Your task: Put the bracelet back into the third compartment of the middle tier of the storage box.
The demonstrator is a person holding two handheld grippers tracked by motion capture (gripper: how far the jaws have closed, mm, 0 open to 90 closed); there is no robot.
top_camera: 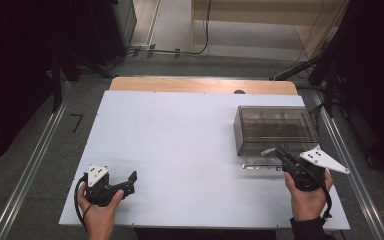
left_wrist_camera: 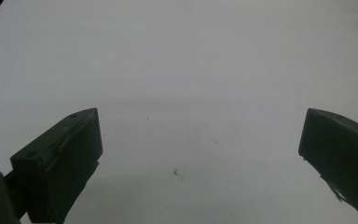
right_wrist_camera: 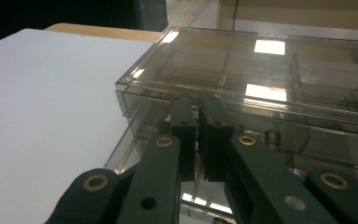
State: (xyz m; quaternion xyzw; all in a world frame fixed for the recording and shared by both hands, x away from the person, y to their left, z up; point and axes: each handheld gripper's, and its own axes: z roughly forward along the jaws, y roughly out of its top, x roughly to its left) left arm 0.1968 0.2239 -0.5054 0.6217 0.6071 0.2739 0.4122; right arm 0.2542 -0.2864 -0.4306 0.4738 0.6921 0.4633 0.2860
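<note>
A smoky clear plastic box [top_camera: 275,127] with inner compartments stands on the right of the white table [top_camera: 180,140]. Its lowest drawer [top_camera: 258,163] sticks out a little toward me. My right gripper [top_camera: 280,151] is held at the box's front face, its jaws pressed together; in the right gripper view the tips [right_wrist_camera: 198,100] reach just under the box lid [right_wrist_camera: 261,70], and I cannot make out anything between them. My left gripper [top_camera: 130,182] rests near the table's front left, open wide, with bare white surface between its jaws [left_wrist_camera: 200,135].
A wooden strip [top_camera: 202,85] runs along the table's far edge. Metal rails [top_camera: 35,165] line the floor on both sides. Dark stands and cables crowd the far corners. The table's left and middle are bare white surface.
</note>
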